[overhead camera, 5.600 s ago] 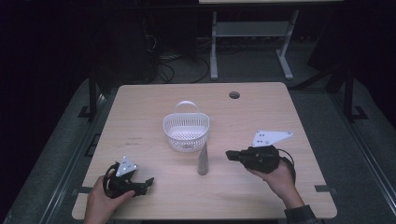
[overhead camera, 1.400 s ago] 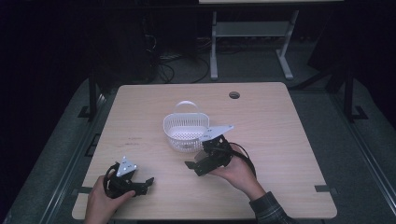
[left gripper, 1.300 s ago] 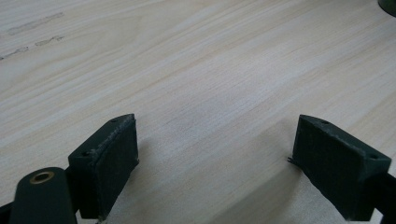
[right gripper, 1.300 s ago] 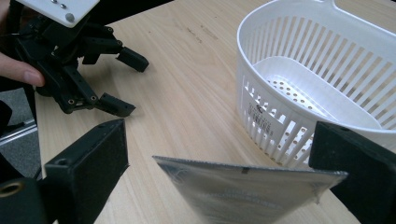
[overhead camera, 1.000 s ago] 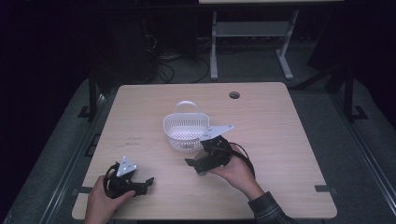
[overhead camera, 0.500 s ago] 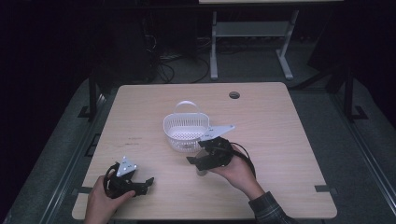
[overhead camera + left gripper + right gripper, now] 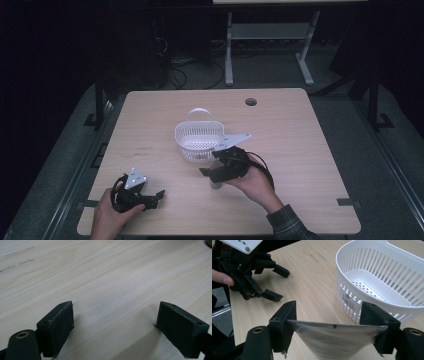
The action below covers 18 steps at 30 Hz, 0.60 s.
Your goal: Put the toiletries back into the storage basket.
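A white slatted basket (image 7: 199, 135) with a handle stands at the table's middle. Just in front of it, my right gripper (image 7: 210, 164) points left and has just been closing. In the right gripper view its pads (image 7: 287, 322) press on the flat crimped end of a grey tube (image 7: 339, 337), with the basket (image 7: 374, 277) close behind on the right. A bit of the tube (image 7: 216, 184) shows under the hand. My left gripper (image 7: 156, 197) rests near the front left edge. Its jaws (image 7: 115, 320) stand wide apart over bare wood, and it shows as well in the right gripper view (image 7: 280, 285).
The wooden table (image 7: 300, 145) has a small round cable hole (image 7: 251, 102) at the back right. Dark floor, cables and a white desk frame (image 7: 230, 45) lie beyond the far edge.
Over the earlier frames my right gripper came from the table's right side to the tube in front of the basket, and its jaws drew in on it. The left gripper kept still.
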Motion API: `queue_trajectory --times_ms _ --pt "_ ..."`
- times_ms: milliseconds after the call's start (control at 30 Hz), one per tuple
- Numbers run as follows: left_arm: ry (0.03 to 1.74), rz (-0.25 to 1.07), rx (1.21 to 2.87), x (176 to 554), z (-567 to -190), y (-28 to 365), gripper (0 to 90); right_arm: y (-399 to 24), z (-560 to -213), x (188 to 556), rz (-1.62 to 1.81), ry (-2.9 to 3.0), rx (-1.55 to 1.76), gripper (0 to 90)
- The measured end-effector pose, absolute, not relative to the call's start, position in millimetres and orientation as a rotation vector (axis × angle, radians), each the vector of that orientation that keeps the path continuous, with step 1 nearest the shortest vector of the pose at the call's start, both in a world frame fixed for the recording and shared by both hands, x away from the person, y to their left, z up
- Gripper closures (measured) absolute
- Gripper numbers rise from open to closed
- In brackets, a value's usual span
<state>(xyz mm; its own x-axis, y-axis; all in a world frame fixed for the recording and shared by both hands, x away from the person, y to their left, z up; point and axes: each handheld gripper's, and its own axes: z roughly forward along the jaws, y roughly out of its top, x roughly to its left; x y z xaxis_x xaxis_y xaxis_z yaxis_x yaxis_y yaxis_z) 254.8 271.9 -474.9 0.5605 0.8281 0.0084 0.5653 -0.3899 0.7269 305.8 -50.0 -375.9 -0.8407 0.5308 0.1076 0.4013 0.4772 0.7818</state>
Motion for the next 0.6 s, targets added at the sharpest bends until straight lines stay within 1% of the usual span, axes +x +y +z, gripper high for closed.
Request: queue_trajectory --times_ms 600 --pt "1.112 0.488 2.109 254.8 -474.7 272.1 13.1 -55.5 -362.5 306.9 1.305 2.562 0.801 29.8"
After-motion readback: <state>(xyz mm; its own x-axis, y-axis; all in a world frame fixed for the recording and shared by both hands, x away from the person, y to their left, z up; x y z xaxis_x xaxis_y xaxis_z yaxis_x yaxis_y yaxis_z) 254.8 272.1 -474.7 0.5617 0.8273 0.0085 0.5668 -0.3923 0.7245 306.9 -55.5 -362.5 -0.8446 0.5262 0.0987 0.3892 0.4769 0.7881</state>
